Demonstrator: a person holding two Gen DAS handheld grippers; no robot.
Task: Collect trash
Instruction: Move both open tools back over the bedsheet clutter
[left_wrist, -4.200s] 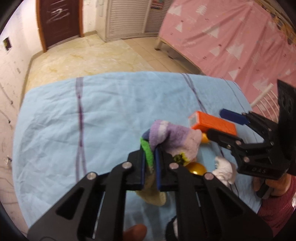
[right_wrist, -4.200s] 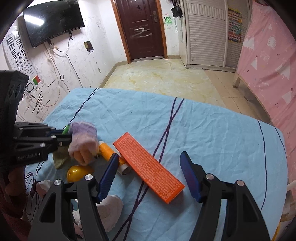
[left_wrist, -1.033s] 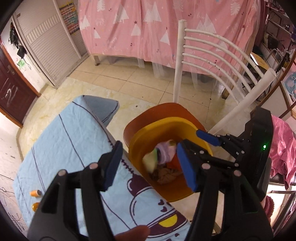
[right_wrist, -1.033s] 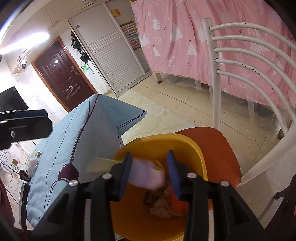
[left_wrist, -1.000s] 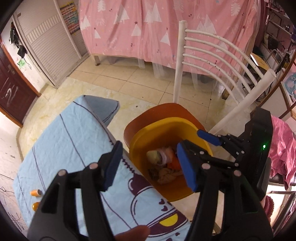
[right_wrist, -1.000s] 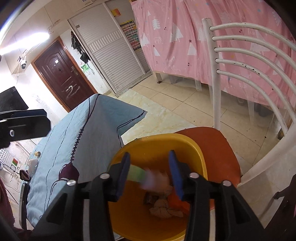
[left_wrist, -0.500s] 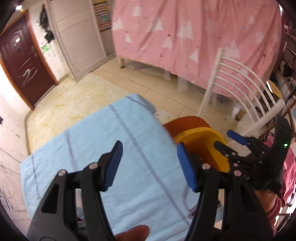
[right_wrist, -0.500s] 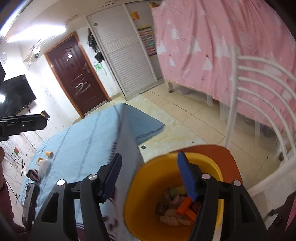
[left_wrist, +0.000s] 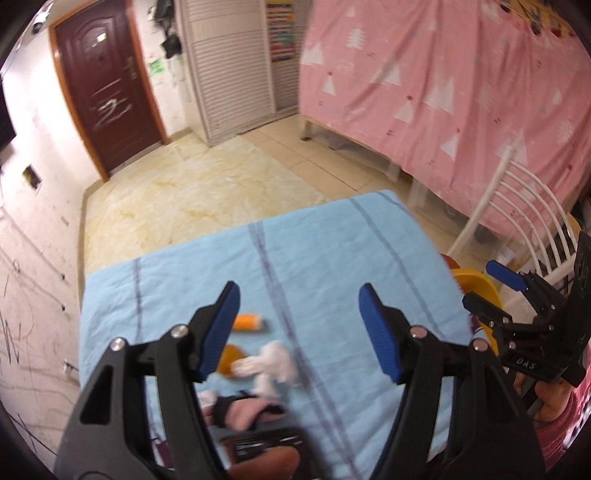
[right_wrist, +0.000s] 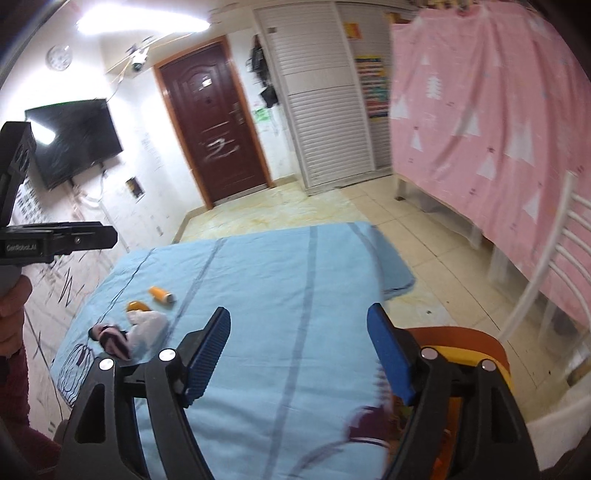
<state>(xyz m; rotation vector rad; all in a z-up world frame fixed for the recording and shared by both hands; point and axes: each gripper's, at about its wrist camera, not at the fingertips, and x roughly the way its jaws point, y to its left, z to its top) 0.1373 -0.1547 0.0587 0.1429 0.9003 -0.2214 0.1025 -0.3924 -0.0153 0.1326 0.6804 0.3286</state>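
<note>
Left wrist view | our left tool (left_wrist: 297, 319) spread, empty | orange tube (left_wrist: 248, 322) on blue surface (left_wrist: 332, 258), stiff, light, may roll: we pinch mid-body | white wad (left_wrist: 275, 363) beside it, soft: pinch anywhere | right tool (left_wrist: 493, 290) spread.

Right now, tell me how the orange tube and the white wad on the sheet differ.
The orange tube is a smooth, stiff cylinder with a pale cap; the white wad is crumpled and shapeless. The tube is smaller, the wad bulkier. The tube lies farther from the left gripper, the wad nearer. Both rest loose on the blue sheet, ungripped; both grippers are open.
</note>
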